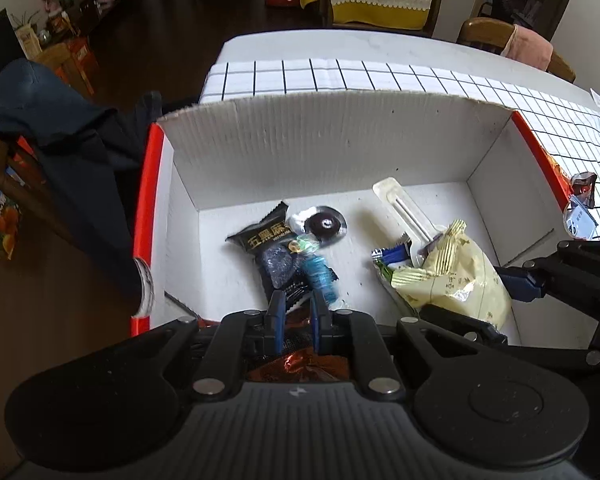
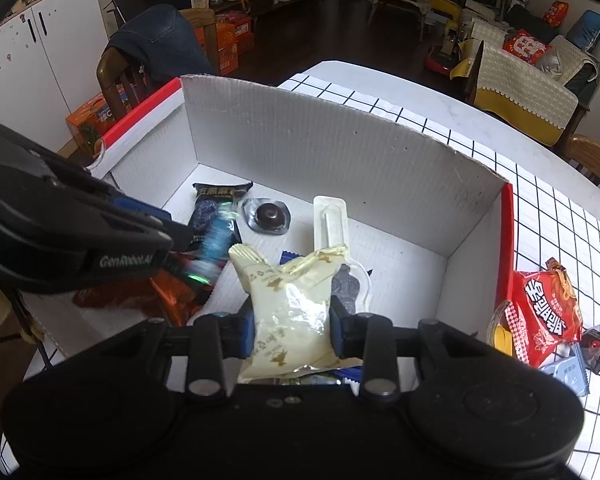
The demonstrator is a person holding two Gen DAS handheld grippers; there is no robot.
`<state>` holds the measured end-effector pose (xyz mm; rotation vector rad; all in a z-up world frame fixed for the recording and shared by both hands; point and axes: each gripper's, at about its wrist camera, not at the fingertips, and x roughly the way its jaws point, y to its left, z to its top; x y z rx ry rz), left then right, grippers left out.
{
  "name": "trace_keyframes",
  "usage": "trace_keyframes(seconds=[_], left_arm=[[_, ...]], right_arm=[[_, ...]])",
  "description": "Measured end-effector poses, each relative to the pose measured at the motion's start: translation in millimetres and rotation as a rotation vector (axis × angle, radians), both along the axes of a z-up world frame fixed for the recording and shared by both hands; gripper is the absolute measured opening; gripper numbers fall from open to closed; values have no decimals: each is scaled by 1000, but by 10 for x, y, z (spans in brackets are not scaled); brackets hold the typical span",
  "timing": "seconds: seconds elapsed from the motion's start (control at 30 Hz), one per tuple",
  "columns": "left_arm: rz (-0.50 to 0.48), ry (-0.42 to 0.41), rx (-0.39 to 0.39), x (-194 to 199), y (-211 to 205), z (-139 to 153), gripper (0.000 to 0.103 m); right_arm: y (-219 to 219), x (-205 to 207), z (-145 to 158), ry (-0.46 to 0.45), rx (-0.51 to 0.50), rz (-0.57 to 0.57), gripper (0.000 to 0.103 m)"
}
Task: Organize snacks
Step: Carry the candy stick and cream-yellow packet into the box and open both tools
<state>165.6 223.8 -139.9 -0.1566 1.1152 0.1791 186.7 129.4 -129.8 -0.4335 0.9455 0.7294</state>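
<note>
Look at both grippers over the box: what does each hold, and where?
The right gripper clamps the cream packet across its middle. The left gripper is shut; a hold cannot be told.

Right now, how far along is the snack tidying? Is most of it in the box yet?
Partly. Already in the white box: a black packet, a round dark sweet and a clear stick pack. In hand: the right gripper holds a cream bag over the box floor; the left gripper is shut, with a blurred blue wrapper at its tips. Left: the red packet and small wrappers outside on the cloth.
</note>
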Motion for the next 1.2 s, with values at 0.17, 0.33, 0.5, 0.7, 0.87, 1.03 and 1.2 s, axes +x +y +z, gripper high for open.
trace_keyframes(seconds=[0.17, 0.33, 0.5, 0.7, 0.87, 1.03, 1.2], left_arm=[[11, -1, -17, -29, 0, -8, 13], [21, -9, -20, -68, 17, 35, 13], [21, -29, -20, -133, 1, 132, 13], [11, -58, -27, -246, -46, 266, 16], [-3, -90, -30, -346, -109, 398, 25], [-25, -127, -31, -442, -204, 532, 36], [-42, -185, -3, -539, -329, 671, 66]], right_arm=[[-33, -13, 35, 7, 24, -3, 39], [-87, -39, 105, 8, 54, -14, 45], [-179, -64, 203, 9, 92, -34, 49], [-313, -130, 353, 1, 139, -60, 52], [-437, -207, 485, -9, 180, -78, 59], [-564, -276, 615, -27, 217, -103, 64], [-734, -344, 744, -53, 246, -124, 73]])
